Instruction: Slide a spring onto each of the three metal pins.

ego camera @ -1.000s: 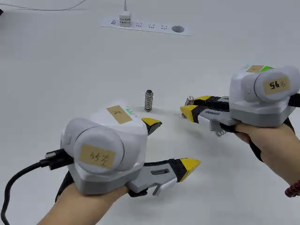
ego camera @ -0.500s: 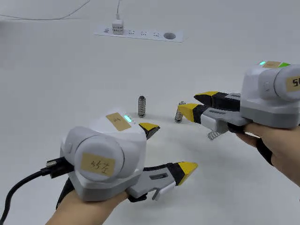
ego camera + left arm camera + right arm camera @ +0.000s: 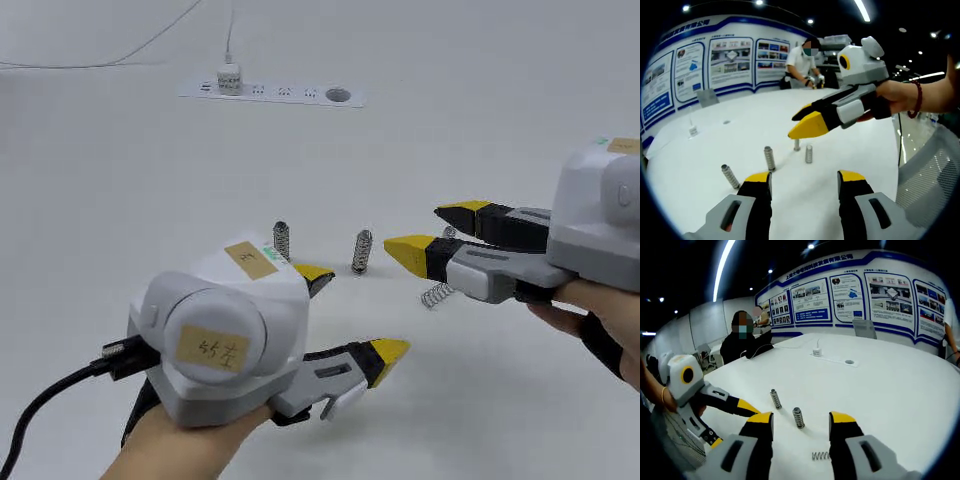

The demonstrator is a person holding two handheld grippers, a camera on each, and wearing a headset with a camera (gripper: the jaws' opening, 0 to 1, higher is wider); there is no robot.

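Springs: two stood upright on the table point(image 3: 150, 180), left spring point(image 3: 282, 240) and middle spring point(image 3: 362, 252), near each other but not touching. I judged both to be seated on their pins. The loose spring point(image 3: 435, 295) lay on its side on the table just below the right gripper point(image 3: 436, 230), clear of its jaws. A short grey stub I took for the bare pin point(image 3: 797, 145) stood close by it, but it was too small for me to be sure. The right gripper's jaws were spread with nothing between them. The left gripper point(image 3: 352, 312) was spread wide and empty too, with one jaw tip just beside the left spring. My read on handling: the loose spring was a tiny, very light wire coil of smooth metal, so I expected it to roll or skid at a nudge. It looked soft along its axis and stiffer across it, and likely to shoot out of the jaws if squeezed hard. I reckoned the best hold was a light pinch across the coil at mid-length, jaws square to the axis. That would keep one end open and free to go over the pin.
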